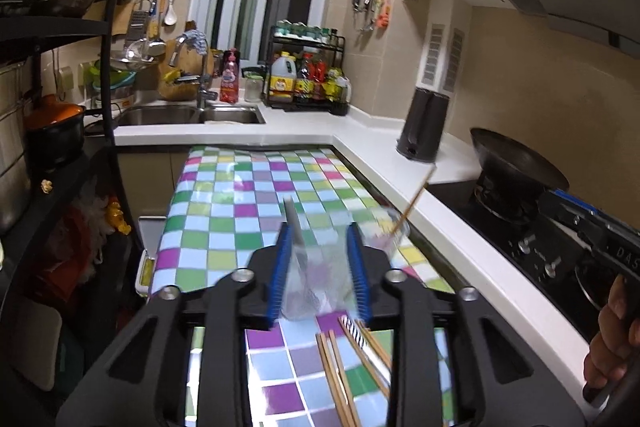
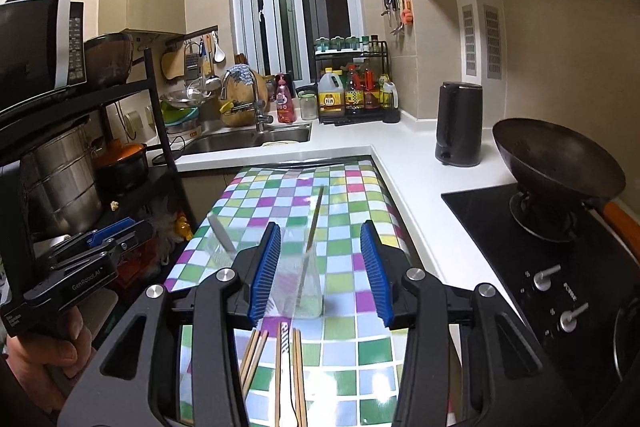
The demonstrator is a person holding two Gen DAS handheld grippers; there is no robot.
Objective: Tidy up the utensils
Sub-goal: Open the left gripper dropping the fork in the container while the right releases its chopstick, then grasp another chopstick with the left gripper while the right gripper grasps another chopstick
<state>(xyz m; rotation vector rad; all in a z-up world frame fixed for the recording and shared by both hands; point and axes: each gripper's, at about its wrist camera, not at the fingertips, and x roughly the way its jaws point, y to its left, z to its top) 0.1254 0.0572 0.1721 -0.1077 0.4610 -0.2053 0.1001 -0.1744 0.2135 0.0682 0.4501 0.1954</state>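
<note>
Chopsticks point(image 2: 280, 367) lie loose on the checkered tablecloth point(image 2: 352, 195) at its near edge, just under both cameras; they show in the left wrist view too point(image 1: 340, 379). Beyond them, toward the middle of the surface, two clear glasses stand side by side. The left gripper point(image 1: 320, 267) has its blue pads on either side of the left glass point(image 1: 316, 279), which carries a pale flat utensil point(image 1: 294, 223), possibly a knife or spoon handle; the blur hides whether the pads actually touch the glass, so I cannot tell if it grips. The right gripper point(image 2: 320, 267) is spread wide, its fingers point(image 2: 264, 267) well apart from the right glass point(image 2: 306, 287), which holds one upright chopstick point(image 2: 314, 219). Off the surface's right edge lies the white countertop point(image 2: 412, 163), with a black kettle point(image 2: 458, 123) and a wok point(image 2: 556, 167) on the stove.
</note>
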